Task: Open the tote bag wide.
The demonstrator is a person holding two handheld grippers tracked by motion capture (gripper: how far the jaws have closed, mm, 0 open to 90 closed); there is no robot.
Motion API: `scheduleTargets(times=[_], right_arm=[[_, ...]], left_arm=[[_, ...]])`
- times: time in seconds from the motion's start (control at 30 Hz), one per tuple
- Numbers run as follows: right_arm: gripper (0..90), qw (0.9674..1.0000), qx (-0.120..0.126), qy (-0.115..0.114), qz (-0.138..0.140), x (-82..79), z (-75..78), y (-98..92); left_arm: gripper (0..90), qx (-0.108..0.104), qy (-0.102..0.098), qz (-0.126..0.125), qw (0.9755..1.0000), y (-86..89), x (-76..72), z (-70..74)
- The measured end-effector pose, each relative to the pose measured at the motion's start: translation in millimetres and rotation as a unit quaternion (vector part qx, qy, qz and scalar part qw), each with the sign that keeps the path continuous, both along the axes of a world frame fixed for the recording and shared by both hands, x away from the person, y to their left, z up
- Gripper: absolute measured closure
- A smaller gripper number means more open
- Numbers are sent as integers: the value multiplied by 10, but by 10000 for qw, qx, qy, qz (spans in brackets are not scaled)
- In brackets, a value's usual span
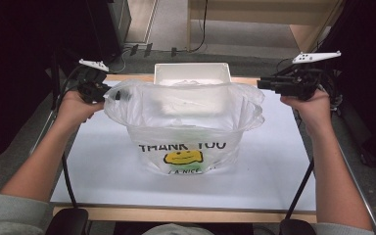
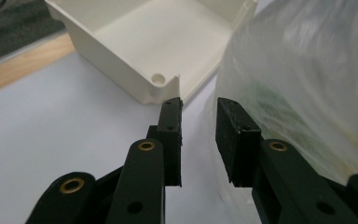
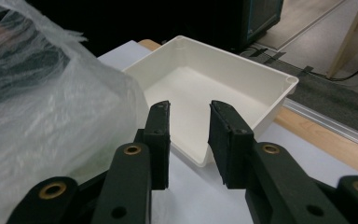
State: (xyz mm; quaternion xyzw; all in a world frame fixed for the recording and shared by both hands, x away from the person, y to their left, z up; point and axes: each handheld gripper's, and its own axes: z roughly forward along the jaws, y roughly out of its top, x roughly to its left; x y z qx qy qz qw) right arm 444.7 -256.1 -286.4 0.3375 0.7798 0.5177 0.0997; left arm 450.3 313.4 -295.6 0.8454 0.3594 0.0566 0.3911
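Two grippers flank the plastic bag [image 1: 186,127] at the centre of the high view, the left gripper [image 1: 120,95] at the bag's rim at left of frame, the right gripper [image 1: 260,84] at the rim on the right. The bag stands on the white table [image 1: 103,161], mouth spread wide, "THANK YOU" and a yellow smiley facing the near edge, something green showing through low down. Behind it, toward the top of the frame, sits the white bin [image 1: 192,72], looking empty. Now the jaws: in the left gripper view they stand parted with clear space between the pads, the bag's film bulging just beside the right-hand one; in the right gripper view they are likewise parted on nothing, the bag off at the left. So neither one has the plastic. To do this well, I'd say each side should nudge inward until a fold of rim slips between the pads, then pinch firmly, both hands level so the bag doesn't tip.
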Motion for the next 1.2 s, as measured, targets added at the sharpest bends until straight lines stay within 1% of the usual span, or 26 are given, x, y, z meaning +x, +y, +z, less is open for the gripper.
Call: scheduleTargets(times=[0.03, 0.07, 0.1, 0.13, 0.17, 0.2, 0.23, 0.27, 0.3, 0.37, 0.4, 0.47, 0.5, 0.53, 0.67, 0.7, 0.73, 0.8, 0.83, 0.87, 0.93, 0.97, 1.07, 1.1, 1.13, 1.2], right_arm=[[730, 10000, 26, -14, 19, 18, 61, 1], [776, 10000, -3, -91, 31, 33, 152, 19], [776, 10000, -3, -91, 31, 33, 152, 19], [791, 9999, 22, -122, 65, 37, 279, 73], [791, 9999, 22, -122, 65, 37, 279, 73], [813, 9999, 25, -107, 59, 35, 320, 100], [819, 10000, 3, -68, 61, 34, 369, 143], [835, 10000, -19, -4, 75, 36, 425, 204], [845, 9999, -41, 25, 112, 34, 455, 244], [869, 9997, -38, -11, 255, 26, 528, 358], [873, 9995, -29, -43, 303, 20, 551, 395], [888, 9988, -33, -185, 446, -3, 608, 489], [900, 9983, 9, -262, 512, -18, 641, 545], [900, 9975, 57, -282, 639, -30, 672, 603], [900, 9959, -79, -312, 841, -64, 755, 819], [900, 9956, -122, -303, 883, -68, 770, 866], [900, 9945, -182, -357, 966, -75, 791, 940], [896, 9931, -198, -374, 1090, -87, 825, 1052], [896, 9925, -208, -325, 1163, -94, 840, 1109], [895, 9925, -255, -298, 1157, -97, 850, 1167], [895, 9921, -257, -231, 1202, -96, 859, 1274], [895, 9918, -270, -240, 1227, -103, 861, 1354], [900, 9907, -259, -195, 1320, -85, 857, 1530], [900, 9902, -266, -164, 1358, -71, 854, 1606], [900, 9900, -260, -187, 1377, -65, 847, 1645], [900, 9893, -202, -136, 1441, -73, 808, 1724]], left_arm=[[732, -9, -31, -11, 10000, 6, 16, 46], [771, -68, -43, -38, 10000, 10, 47, 180], [775, -68, -43, -38, 10000, 10, 47, 180], [780, -91, -74, -58, 9999, -2, 51, 271], [780, -58, -129, -21, 9999, -16, 47, 326], [805, -49, -159, -40, 9999, -36, 43, 398], [816, -53, -284, -76, 9996, -61, 31, 485], [836, -87, -339, -101, 9993, -74, 24, 533], [848, -207, -340, -206, 9990, -97, 19, 607], [861, -251, -320, -249, 9989, -144, 7, 703], [866, -253, -353, -309, 9986, -172, -4, 757], [875, -294, -520, -400, 9974, -234, -45, 885], [879, -287, -589, -442, 9969, -278, -68, 951], [870, -276, -638, -445, 9966, -314, -80, 997], [874, -321, -628, -620, 9956, -476, -106, 1118], [880, -304, -626, -719, 9950, -547, -116, 1145], [896, -256, -652, -711, 9950, -610, -127, 1165], [900, -235, -588, -778, 9950, -737, -142, 1197], [900, -240, -579, -817, 9947, -799, -151, 1212], [900, -262, -539, -878, 9943, -864, -159, 1227], [900, -260, -574, -937, 9936, -992, -167, 1259], [900, -257, -533, -932, 9939, -1063, -157, 1280], [900, -217, -601, -1035, 9926, -1290, -104, 1393], [900, -261, -645, -1075, 9918, -1338, -100, 1413], [900, -351, -688, -1149, 9904, -1401, -99, 1420], [900, -414, -595, -1204, 9901, -1483, -109, 1372]])
